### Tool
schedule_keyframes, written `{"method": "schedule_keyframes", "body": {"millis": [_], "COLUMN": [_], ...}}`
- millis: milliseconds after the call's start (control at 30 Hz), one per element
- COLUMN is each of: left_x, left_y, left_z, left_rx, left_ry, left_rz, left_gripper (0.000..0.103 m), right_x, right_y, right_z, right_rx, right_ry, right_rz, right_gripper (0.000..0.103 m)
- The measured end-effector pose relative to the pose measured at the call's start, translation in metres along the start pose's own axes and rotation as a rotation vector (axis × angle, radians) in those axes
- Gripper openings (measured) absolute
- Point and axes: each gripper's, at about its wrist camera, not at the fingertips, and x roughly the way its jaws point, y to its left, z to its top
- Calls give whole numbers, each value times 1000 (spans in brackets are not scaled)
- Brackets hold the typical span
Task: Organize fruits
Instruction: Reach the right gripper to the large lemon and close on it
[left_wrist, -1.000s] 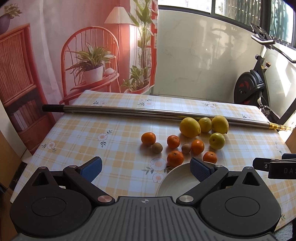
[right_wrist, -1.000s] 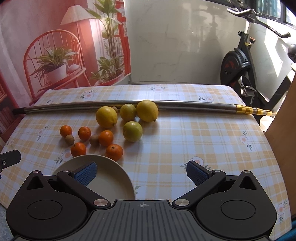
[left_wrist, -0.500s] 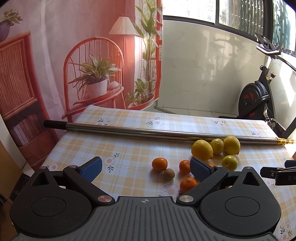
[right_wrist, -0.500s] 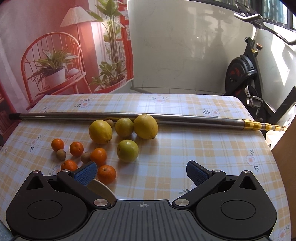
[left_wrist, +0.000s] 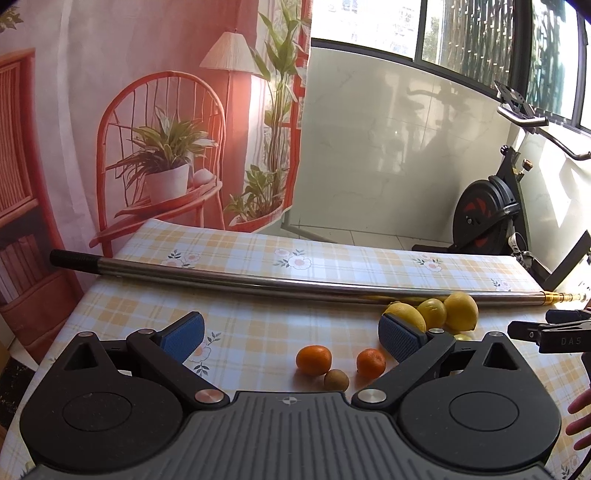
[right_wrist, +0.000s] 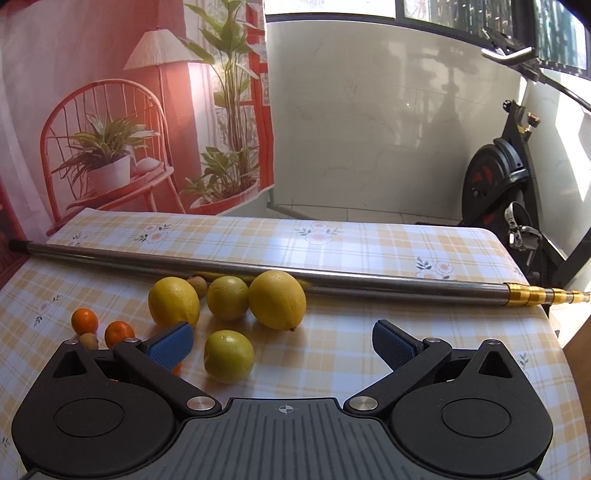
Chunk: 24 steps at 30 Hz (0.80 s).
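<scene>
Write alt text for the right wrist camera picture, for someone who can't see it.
The open right gripper hovers empty over a checked tablecloth, facing three lemons, a greenish citrus, two small oranges and a kiwi. A long metal pole lies across the table behind the fruit.

Plenty of bare tablecloth (right_wrist: 424, 332) on the right side, nothing in the way there; the long metal pole (right_wrist: 332, 278) lies right across the table and fences off the back strip; lemons (right_wrist: 277, 299) are bunched touching it, a green one (right_wrist: 229, 356) just in front; mandarins (left_wrist: 314, 360) and a kiwi (left_wrist: 336, 380) crowd the near middle; left side (left_wrist: 147, 306) is open.
</scene>
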Motion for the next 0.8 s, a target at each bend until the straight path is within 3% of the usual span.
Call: {"method": "schedule_keyframes", "body": {"millis": [167, 367, 600, 800], "left_x": [21, 34, 48, 59], "left_y": [1, 12, 8, 1], "left_z": [0, -1, -2, -4], "left_rx": [-13, -73, -59, -24], "left_ry": [87, 124, 160, 158], "left_rz": [-17, -11, 21, 48], "left_gripper": [98, 98, 98, 97], "right_x": [22, 34, 39, 66], "right_y": [4, 4, -4, -17], "right_z": [4, 0, 8, 16], "right_rx": [-55, -56, -110, -128], "right_ry": [101, 125, 27, 10], "right_rz": [57, 87, 57, 66], "right_gripper": [103, 103, 103, 102]}}
